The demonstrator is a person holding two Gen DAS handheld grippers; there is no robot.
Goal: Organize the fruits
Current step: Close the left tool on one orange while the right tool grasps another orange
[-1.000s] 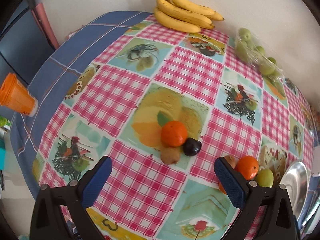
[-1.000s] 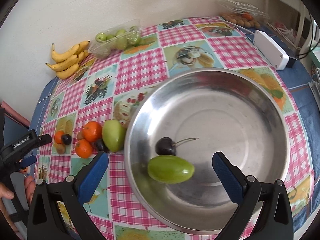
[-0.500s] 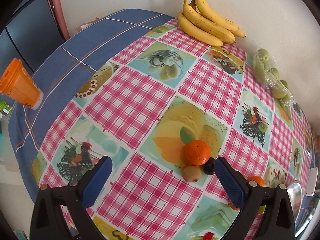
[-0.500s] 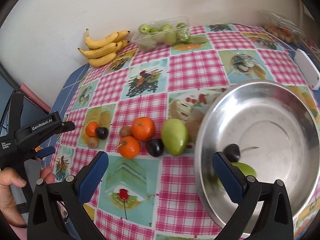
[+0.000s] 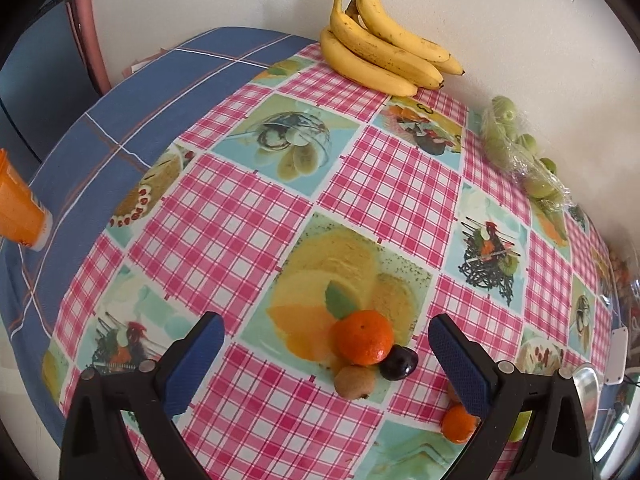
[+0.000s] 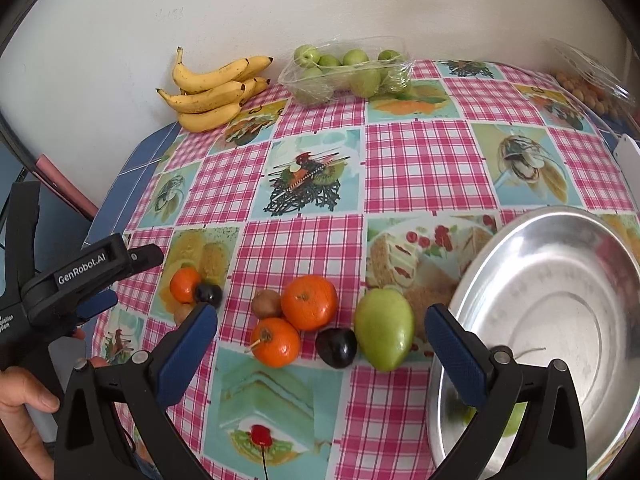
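Fruit (image 6: 308, 302) lies clustered on cloth (image 6: 420, 168) beside bowl (image 6: 560, 240); right gripper (image 6: 320, 346) hangs over it, jaws wide and empty, left gripper (image 5: 326, 350) likewise; next, probably, lower and pinch one.

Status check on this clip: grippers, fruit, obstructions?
Left gripper open, empty. Right gripper open, empty. Loose fruit beside steel bowl: oranges, green mango. Nothing blocking.
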